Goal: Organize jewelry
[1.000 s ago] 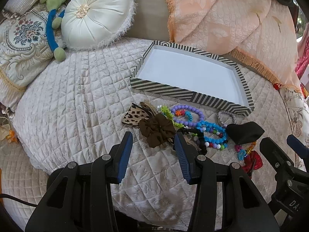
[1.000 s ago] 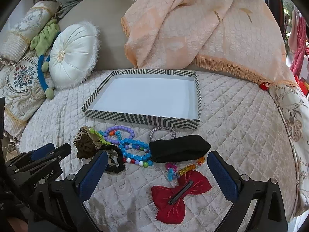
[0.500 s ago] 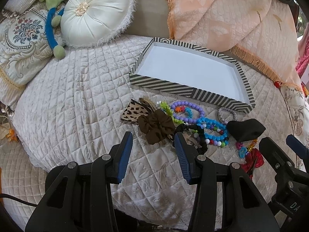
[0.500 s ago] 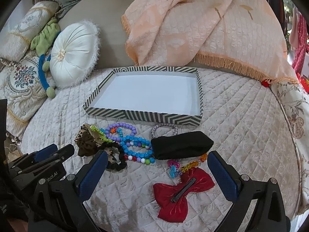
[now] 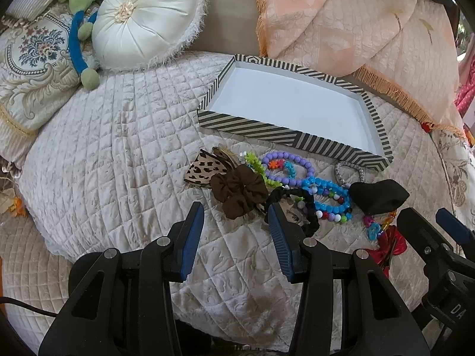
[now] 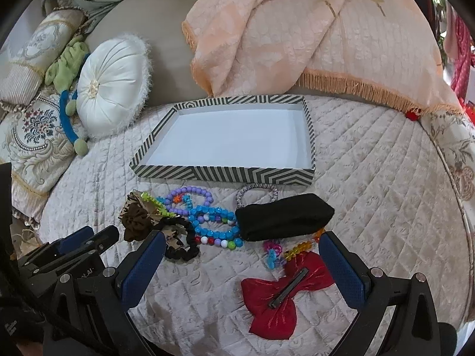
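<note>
nothing moved; both grippers (image 5: 234, 215) (image 6: 242, 250) hover, jaws apart

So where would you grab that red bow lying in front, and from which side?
I would likely pinch the red bow across its narrow middle, coming straight down from above with the right tool. It lies flat, clip side up, and the black clip runs along that waist, giving something firm; the wide lobes are soft and would crumple.

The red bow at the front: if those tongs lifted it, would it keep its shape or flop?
The red bow would probably sag a little: its shiny cloth lobes already lie creased on the quilt. The dark clip across its middle looks rigid, so that part should stay straight. It seems light, and unlikely to roll.
</note>
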